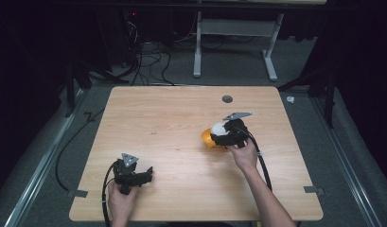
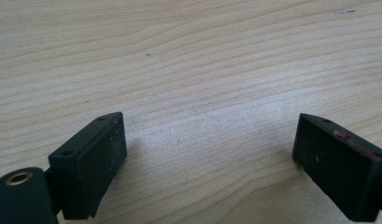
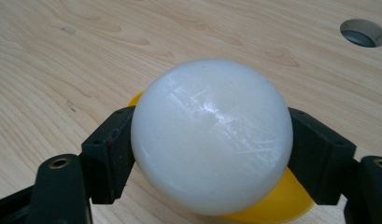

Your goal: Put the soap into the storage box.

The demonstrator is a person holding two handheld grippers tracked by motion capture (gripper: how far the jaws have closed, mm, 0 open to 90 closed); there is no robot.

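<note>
Pale wood table [image 1: 181,118], dark room, grey floor [image 1: 49,156] beyond edges. Right gripper [image 3: 212,154] jaws clamping white ball [image 3: 212,135] over yellow dish [image 3: 277,203]; left gripper [image 2: 209,154] jaws apart near front edge.

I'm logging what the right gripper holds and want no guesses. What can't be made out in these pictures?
- Yellow piece: right gripper view, mostly hidden under the white dome; whether the two are joined is unclear.
- The same pair in the high view: too small, half covered by the right gripper.
- Back of the room, high view: too dark to read.
</note>
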